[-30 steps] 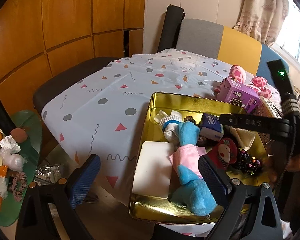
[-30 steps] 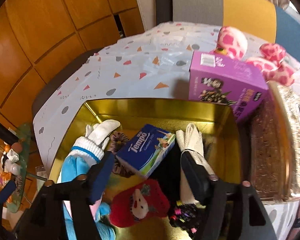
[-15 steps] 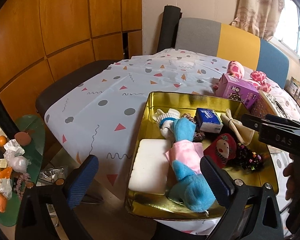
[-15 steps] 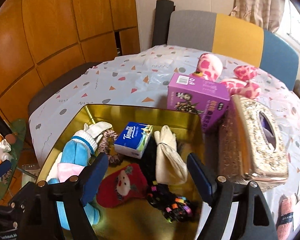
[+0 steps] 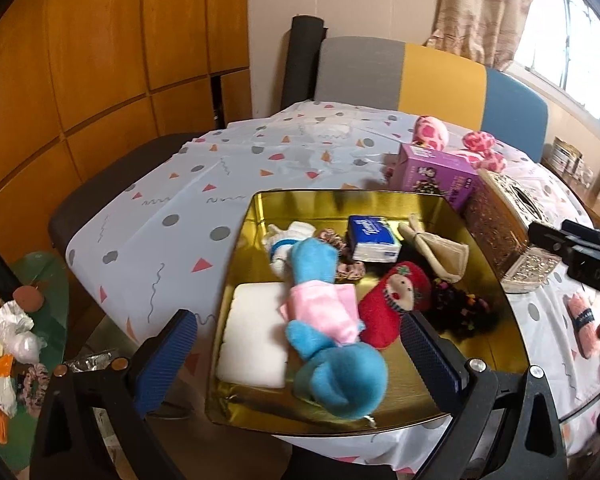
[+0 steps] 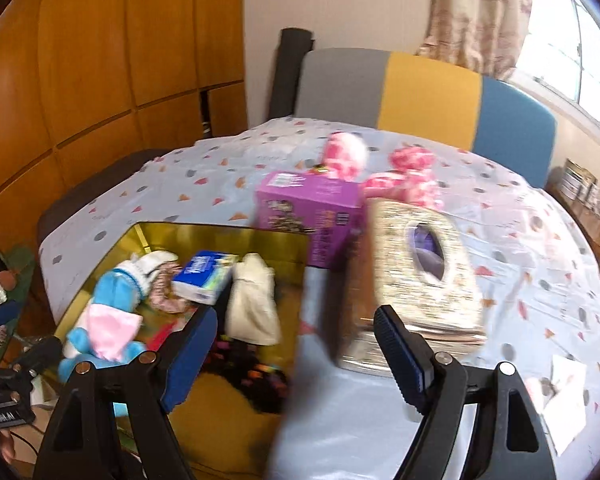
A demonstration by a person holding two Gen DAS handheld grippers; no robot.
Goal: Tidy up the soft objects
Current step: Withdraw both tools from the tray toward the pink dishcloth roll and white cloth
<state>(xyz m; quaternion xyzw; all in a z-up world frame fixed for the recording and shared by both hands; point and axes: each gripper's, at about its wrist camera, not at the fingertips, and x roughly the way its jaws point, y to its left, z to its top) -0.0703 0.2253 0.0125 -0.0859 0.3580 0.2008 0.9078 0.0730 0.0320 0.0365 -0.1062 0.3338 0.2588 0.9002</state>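
On the patterned tablecloth (image 5: 172,216), gold tray (image 5: 312,204) of soft toys (image 5: 320,312) beneath empty, spread left gripper (image 5: 298,358)

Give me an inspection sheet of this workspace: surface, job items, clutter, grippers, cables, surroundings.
Surface: table under patterned cloth.
Job's things: gold tray holds blue plush, white pad, red sock, tissue pack, cream cloth, scrunchie; pink plush outside.
Clutter: purple box, glitter tissue box.
Grippers: left hand-held gripper open, empty; right hand-held gripper open, empty.
Cables: nothing seen.
Surroundings: chair, curtain, side table.
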